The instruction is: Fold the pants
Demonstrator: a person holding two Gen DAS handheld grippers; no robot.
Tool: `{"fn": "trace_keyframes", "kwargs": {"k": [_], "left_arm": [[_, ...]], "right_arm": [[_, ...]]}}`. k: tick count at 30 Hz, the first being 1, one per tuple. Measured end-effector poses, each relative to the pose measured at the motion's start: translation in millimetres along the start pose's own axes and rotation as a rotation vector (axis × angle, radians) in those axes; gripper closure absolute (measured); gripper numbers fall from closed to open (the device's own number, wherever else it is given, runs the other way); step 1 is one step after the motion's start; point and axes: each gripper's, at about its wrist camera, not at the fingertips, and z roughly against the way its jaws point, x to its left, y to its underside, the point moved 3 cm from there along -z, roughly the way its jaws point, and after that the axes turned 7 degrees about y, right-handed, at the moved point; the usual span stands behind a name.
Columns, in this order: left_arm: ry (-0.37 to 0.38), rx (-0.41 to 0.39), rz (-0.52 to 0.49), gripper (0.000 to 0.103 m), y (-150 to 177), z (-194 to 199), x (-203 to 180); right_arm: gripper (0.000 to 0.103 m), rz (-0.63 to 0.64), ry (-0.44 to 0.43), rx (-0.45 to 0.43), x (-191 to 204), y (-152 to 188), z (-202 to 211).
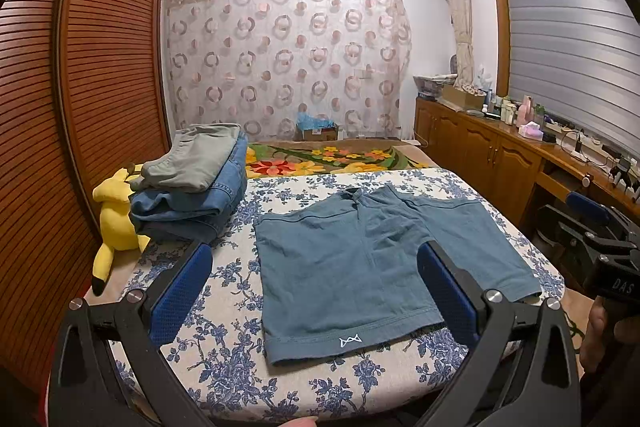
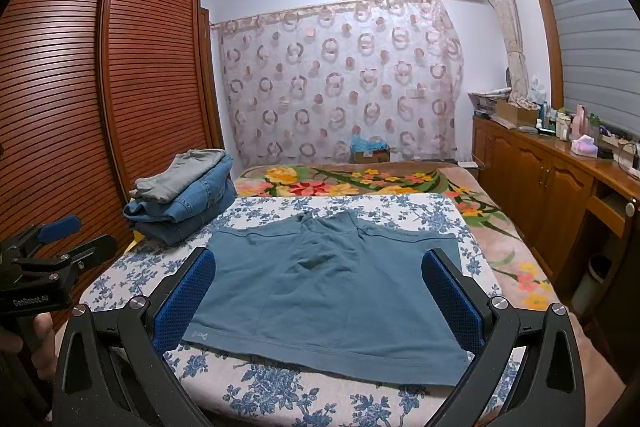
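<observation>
A pair of teal shorts (image 1: 360,259) lies spread flat on the blue-flowered sheet (image 1: 224,355), its hems toward me and its waistband at the far side. It also shows in the right wrist view (image 2: 320,291). My left gripper (image 1: 316,259) is open and empty, held above the near part of the shorts. My right gripper (image 2: 320,267) is open and empty too, above the shorts. The right gripper shows at the right edge of the left view (image 1: 592,235). The left gripper shows at the left edge of the right view (image 2: 52,251).
A stack of folded jeans and grey trousers (image 1: 196,183) sits at the bed's far left. A yellow plush toy (image 1: 114,223) lies beside it. A slatted wooden wardrobe (image 1: 80,87) stands on the left. A cluttered wooden sideboard (image 1: 500,147) runs along the right.
</observation>
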Motion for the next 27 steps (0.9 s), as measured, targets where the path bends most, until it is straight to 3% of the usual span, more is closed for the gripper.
{"fn": "trace_keyframes", "kwargs": {"k": [27], "left_arm": [[-0.003,-0.004,-0.004,0.000,3.4,1.5,-0.6]], "right_arm": [[0.000,-0.006,-0.001,-0.005,0.3,1.2,0.6]]}}
